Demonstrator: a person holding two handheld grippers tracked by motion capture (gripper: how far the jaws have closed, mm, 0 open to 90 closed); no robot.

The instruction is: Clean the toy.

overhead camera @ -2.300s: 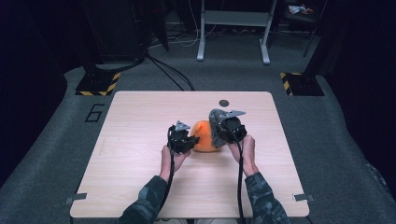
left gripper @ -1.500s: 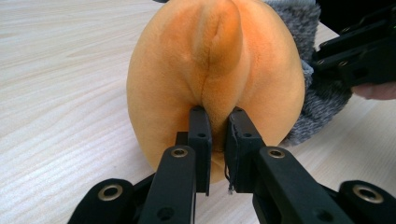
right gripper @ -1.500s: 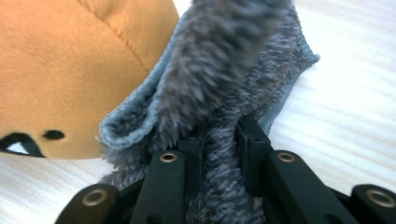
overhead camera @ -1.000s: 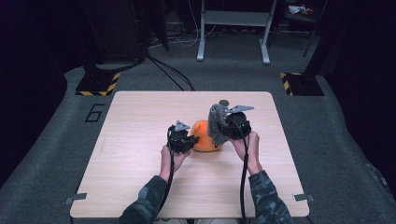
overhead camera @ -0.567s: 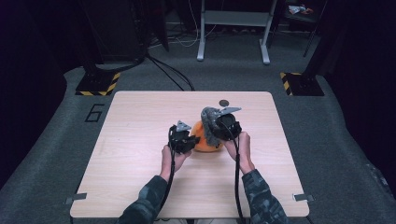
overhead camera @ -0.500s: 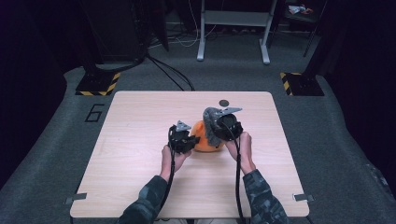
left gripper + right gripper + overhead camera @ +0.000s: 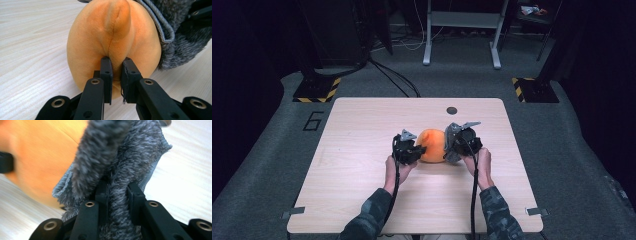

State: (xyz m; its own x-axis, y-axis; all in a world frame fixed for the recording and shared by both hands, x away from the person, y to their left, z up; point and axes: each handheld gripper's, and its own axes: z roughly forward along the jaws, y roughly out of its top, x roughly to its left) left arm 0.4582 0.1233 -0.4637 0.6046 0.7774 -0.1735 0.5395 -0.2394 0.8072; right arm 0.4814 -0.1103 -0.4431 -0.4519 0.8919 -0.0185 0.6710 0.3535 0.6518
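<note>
An orange plush ball [image 7: 432, 144] rests on the wooden table [image 7: 362, 150] between my two grippers. My left gripper [image 7: 414, 148] pinches a fold of the orange plush [image 7: 115, 50] at its left side, jaws shut on the fabric [image 7: 116, 72]. My right gripper [image 7: 452, 146] is shut on a grey furry cloth [image 7: 117, 170] that hangs against the ball's right side [image 7: 42, 157]. In the left gripper view the grey furry cloth [image 7: 180, 32] drapes over the far right of the ball, with its stitched hem showing.
A small dark round mark [image 7: 452, 110] lies on the table behind the ball. Bare wood stretches to the left, right and front of the hands. Grey carpet, a metal stand [image 7: 460, 35] and striped floor blocks [image 7: 317, 90] lie beyond the table.
My right gripper has come down with the grey cloth, from above the ball to its right side near the table. The left gripper has stayed on the orange plush.
</note>
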